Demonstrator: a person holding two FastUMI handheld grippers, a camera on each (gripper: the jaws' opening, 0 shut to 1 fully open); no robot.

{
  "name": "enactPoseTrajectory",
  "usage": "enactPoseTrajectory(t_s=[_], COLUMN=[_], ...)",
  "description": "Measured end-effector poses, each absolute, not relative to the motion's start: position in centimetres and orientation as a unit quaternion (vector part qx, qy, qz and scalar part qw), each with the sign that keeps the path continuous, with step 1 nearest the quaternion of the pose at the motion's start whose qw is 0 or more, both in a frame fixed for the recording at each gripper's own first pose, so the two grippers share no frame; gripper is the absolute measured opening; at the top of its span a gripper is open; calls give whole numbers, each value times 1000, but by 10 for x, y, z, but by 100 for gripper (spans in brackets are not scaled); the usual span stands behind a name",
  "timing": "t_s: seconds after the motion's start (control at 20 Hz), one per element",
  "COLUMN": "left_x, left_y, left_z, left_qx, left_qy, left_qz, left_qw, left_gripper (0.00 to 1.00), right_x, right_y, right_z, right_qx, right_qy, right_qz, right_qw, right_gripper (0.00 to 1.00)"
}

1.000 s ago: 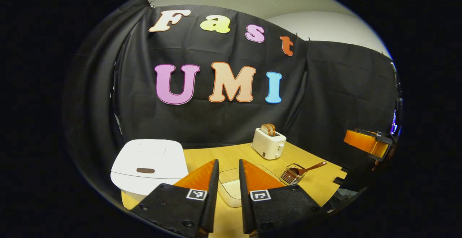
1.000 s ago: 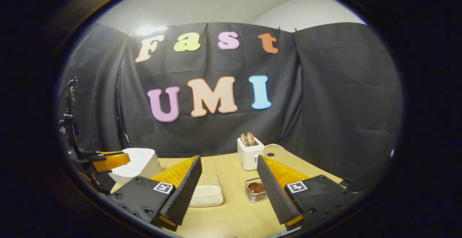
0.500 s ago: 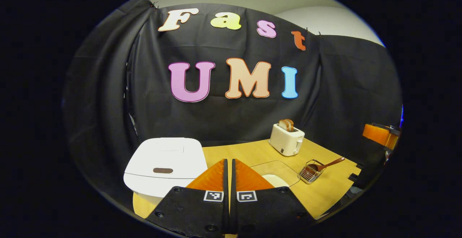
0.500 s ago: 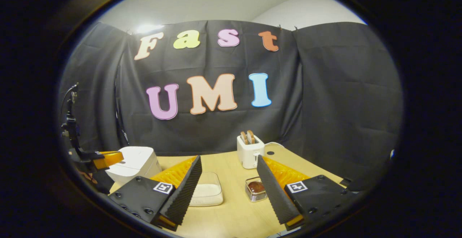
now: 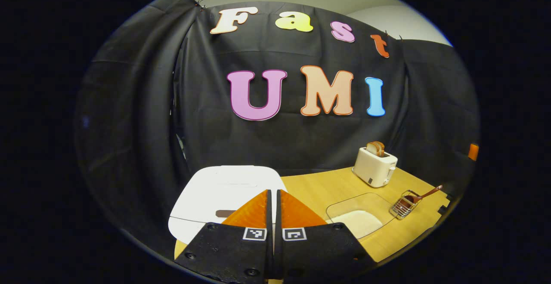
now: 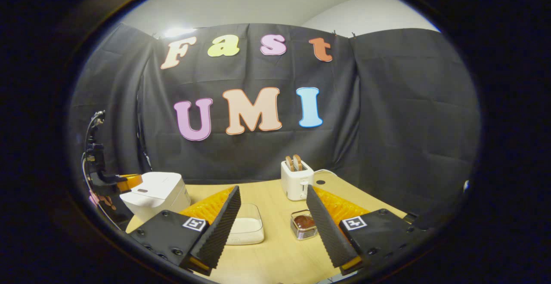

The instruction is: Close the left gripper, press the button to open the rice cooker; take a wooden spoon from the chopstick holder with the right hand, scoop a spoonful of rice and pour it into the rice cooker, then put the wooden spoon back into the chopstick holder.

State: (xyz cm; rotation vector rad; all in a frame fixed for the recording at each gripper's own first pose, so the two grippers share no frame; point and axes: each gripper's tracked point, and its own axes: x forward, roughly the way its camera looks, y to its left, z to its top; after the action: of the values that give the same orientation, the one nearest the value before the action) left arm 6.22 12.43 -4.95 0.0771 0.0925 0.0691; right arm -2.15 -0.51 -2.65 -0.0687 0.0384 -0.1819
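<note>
A white rice cooker (image 5: 224, 193) with its lid down stands at the table's left end; its dark button (image 5: 224, 213) peeks out just left of my left gripper (image 5: 273, 196), which is shut with nothing in it and points at the cooker's front. The cooker (image 6: 155, 192) also appears in the right gripper view, with the left gripper (image 6: 128, 182) beside it. My right gripper (image 6: 273, 198) hangs open over the table. Ahead of it sit a clear dish of rice (image 6: 247, 228) and a wire chopstick holder (image 6: 303, 226). The wooden spoon (image 5: 424, 194) leans in the holder (image 5: 402, 206).
A white toaster (image 5: 375, 168) with bread slices stands at the back of the wooden table (image 5: 327, 187). The rice dish (image 5: 359, 215) lies between the cooker and the holder. Black cloth walls close off the back and sides.
My left gripper has shut and swung left toward the rice cooker, its tips now lined up close to the button. The right gripper has barely moved and stays open.
</note>
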Motion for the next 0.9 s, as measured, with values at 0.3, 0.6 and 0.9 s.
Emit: enactPoseTrajectory(t_s=[0.3, 0.6, 0.9], left_x=[71, 77, 82], left_y=[171, 184, 187], left_z=[-76, -100, -106], left_qx=[36, 23, 29], left_qy=[83, 109, 117], left_qz=[69, 77, 70], left_qw=[993, 991, 990], left_gripper=[0, 0, 0], right_x=[-21, -19, -17], right_y=[-12, -13, -17], right_z=[-33, -45, -53], right_qx=[-38, -36, -34], right_qy=[30, 45, 51], right_qz=[-107, -110, -111], right_qw=[993, 992, 992], right_gripper=[96, 96, 96])
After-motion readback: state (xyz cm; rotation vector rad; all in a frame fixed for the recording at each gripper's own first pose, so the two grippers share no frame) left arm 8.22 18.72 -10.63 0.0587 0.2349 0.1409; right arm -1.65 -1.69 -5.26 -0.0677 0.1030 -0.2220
